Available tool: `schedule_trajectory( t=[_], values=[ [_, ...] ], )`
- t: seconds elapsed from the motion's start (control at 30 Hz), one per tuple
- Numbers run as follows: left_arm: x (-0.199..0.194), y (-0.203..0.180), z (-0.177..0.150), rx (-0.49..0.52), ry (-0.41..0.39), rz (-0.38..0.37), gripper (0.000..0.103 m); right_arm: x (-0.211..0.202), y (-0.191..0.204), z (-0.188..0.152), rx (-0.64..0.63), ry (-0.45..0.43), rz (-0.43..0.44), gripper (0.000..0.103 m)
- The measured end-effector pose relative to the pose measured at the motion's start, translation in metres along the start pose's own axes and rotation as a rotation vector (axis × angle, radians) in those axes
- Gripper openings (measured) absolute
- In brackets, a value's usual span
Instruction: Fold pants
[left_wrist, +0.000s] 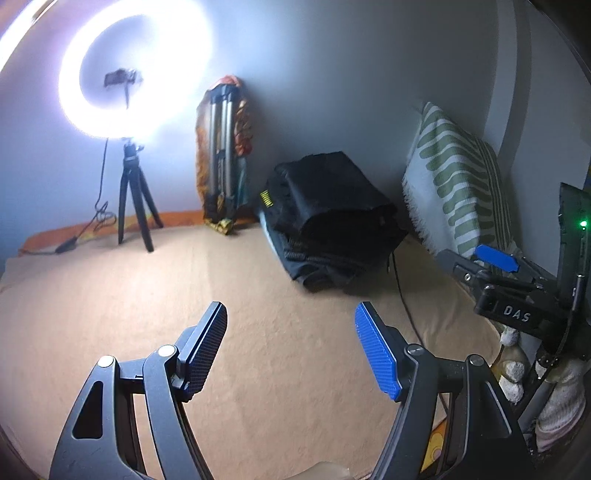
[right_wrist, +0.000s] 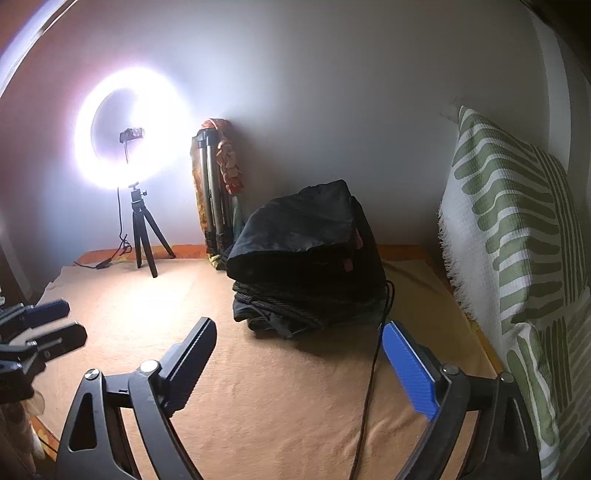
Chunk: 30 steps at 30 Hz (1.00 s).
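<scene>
A pile of dark folded clothing, pants among it as far as I can tell (left_wrist: 328, 218) (right_wrist: 306, 254), sits on the tan bed cover (left_wrist: 258, 332) (right_wrist: 277, 387) near the back wall. My left gripper (left_wrist: 290, 343) is open and empty, held above the cover in front of the pile. My right gripper (right_wrist: 299, 365) is open and empty, just in front of the pile. Each gripper shows in the other's view: the right one at the right edge (left_wrist: 495, 266), the left one at the left edge (right_wrist: 51, 325).
A lit ring light on a small black tripod (left_wrist: 133, 206) (right_wrist: 146, 236) stands at the back left. A folded silver tripod (left_wrist: 221, 155) (right_wrist: 212, 199) leans on the wall. A green-patterned pillow (left_wrist: 458, 177) (right_wrist: 517, 240) stands at the right. A black cable (right_wrist: 373, 369) runs across the cover.
</scene>
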<state>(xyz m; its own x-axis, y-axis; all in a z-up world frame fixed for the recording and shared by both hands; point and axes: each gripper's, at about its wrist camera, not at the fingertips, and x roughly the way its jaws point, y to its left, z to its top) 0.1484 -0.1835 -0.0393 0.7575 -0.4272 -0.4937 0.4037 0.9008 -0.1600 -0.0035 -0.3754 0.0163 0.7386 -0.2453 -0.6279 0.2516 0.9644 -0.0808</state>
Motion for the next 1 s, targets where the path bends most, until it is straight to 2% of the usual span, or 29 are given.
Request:
schedule_trajectory(
  t=[0.13, 0.43, 0.5, 0.53, 0.67, 1.0],
  values=[
    [0.002, 0.008, -0.010, -0.024, 0.009, 0.011, 0.072, -0.001, 0.008, -0.003, -0.024, -0.025, -0.018, 0.103],
    [-0.002, 0.014, -0.014, -0.013, 0.015, 0.041, 0.072, 0.002, 0.019, -0.010, -0.034, -0.029, -0.010, 0.103],
    [-0.004, 0.014, -0.014, -0.013, 0.012, 0.051, 0.075, 0.003, 0.019, -0.010, -0.028, -0.022, 0.002, 0.103],
    [-0.005, 0.014, -0.014, -0.010, 0.008, 0.056, 0.082, 0.003, 0.020, -0.010, -0.026, -0.022, 0.004, 0.103],
    [-0.011, 0.010, -0.016, 0.013, -0.018, 0.078, 0.083, 0.003, 0.022, -0.010, -0.033, -0.035, -0.011, 0.103],
    [-0.012, 0.009, -0.018, 0.020, -0.006, 0.088, 0.085, 0.006, 0.028, -0.012, -0.040, -0.027, 0.001, 0.103]
  ],
)
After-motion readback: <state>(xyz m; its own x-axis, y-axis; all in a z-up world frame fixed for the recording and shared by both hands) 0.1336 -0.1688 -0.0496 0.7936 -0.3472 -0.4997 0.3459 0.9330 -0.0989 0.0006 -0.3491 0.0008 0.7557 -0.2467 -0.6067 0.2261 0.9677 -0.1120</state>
